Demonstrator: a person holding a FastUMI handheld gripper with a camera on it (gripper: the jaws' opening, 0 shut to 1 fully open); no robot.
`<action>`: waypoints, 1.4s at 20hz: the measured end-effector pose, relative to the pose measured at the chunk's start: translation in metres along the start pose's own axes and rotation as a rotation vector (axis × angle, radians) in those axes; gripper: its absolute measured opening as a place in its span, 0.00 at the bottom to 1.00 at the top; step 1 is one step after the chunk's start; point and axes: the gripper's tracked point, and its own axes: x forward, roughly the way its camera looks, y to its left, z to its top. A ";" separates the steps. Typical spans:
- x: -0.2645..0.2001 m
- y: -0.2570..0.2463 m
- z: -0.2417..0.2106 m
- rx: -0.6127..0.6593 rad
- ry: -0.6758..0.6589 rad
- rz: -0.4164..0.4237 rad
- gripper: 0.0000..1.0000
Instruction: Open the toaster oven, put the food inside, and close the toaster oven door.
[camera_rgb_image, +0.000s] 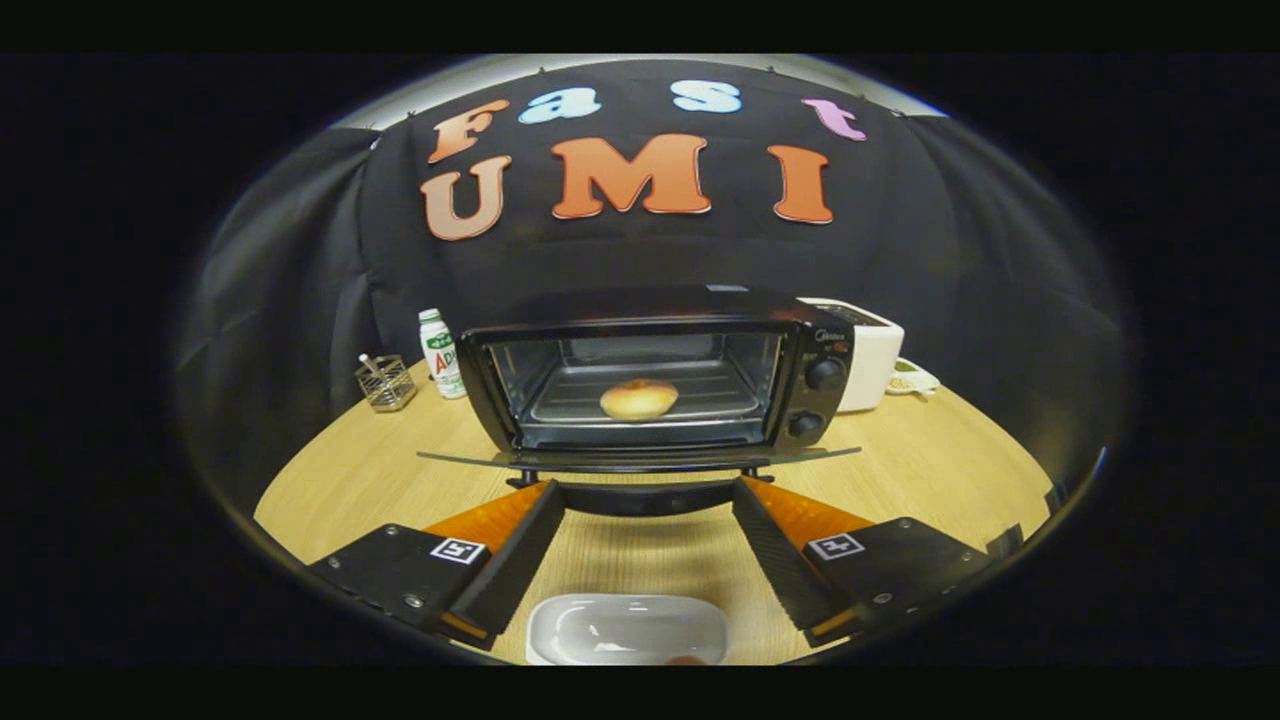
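The jaws stand spread wide, holding nothing: the gripper (645, 490) sits with its fingertips just under the front edge of the lowered door (640, 458), flanking the dark handle (648, 497); whether the tips touch it cannot be told. The toaster oven (660, 375) stands on the wooden table (340, 470) just ahead of the fingers, its door folded down flat. The bun (639, 399) lies inside on the tray (650, 405), in the middle of the cavity. A white dish (627, 628) rests on the table between the fingers, near their bases. Beyond, left of the oven, stand a small bottle (440, 353) and a wire holder (385, 382); a white appliance (870, 360) sits to the right.
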 end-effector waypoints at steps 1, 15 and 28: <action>0.004 0.000 0.007 -0.001 -0.007 0.000 1.00; 0.073 0.015 0.056 0.009 -0.040 -0.005 1.00; -0.025 -0.021 0.134 0.022 -0.213 -0.005 1.00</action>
